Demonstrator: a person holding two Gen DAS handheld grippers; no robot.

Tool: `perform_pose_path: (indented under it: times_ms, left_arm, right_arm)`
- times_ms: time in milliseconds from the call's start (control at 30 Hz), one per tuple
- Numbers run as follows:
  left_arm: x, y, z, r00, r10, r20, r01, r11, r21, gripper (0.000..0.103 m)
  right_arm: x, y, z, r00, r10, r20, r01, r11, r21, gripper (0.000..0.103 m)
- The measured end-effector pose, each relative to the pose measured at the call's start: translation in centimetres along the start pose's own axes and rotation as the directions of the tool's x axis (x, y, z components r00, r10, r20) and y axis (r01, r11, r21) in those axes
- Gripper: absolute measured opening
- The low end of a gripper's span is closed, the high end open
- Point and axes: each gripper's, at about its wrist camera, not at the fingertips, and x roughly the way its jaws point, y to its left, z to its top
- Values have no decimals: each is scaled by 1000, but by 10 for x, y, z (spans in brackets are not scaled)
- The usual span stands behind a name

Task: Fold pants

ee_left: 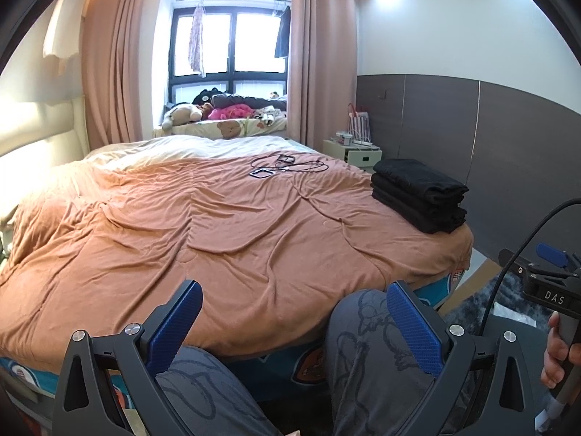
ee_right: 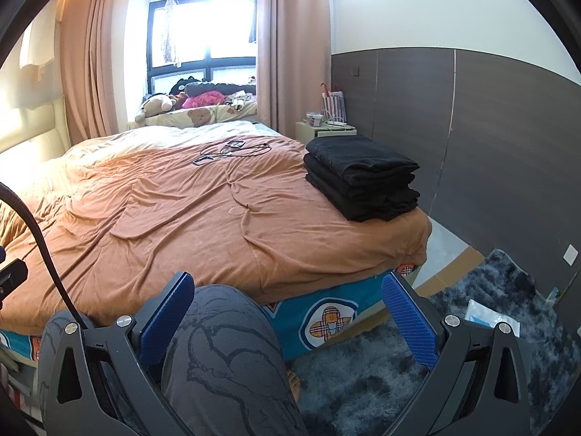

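left wrist view: left gripper [ee_left: 294, 321] is held wide open, empty, above the person's knees [ee_left: 366, 330]. right gripper [ee_right: 288, 314] is likewise spread wide, nothing gripped. folded black pants [ee_right: 361, 178] are stacked at the right edge of the bed [ee_right: 163, 218], well apart from both grippers.

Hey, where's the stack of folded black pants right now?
The stack of folded black pants sits on the orange bedspread at the bed's right edge, near its corner, by the grey wall panel, right of centre in both views.
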Motion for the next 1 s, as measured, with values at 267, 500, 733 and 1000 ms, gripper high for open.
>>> perform_pose_path:
  times_ms: [267, 500, 733, 1000]
  left_arm:
    - [-5, 0, 0, 1000, 3, 9, -3, 1000, -2, 103]
    - [-6, 1, 1, 1000, 4, 11, -4, 1000, -9, 103]
    - [-7, 2, 1, 1000, 3, 10, -3, 1000, -10, 103]
    - [-8, 2, 0, 1000, 4, 12, -4, 1000, -11, 103]
  right_arm:
    - [-2, 2, 0, 1000, 1, 11, 0, 1000, -12, 103]
    - [-1, 0, -1, 1000, 1, 14, -1, 1000, -11, 103]
    - [0, -2, 0, 1000, 2, 15, -2, 1000, -12, 103]
    - [-1, -2, 0, 1000, 0, 21, 1, 1000, -10, 103]
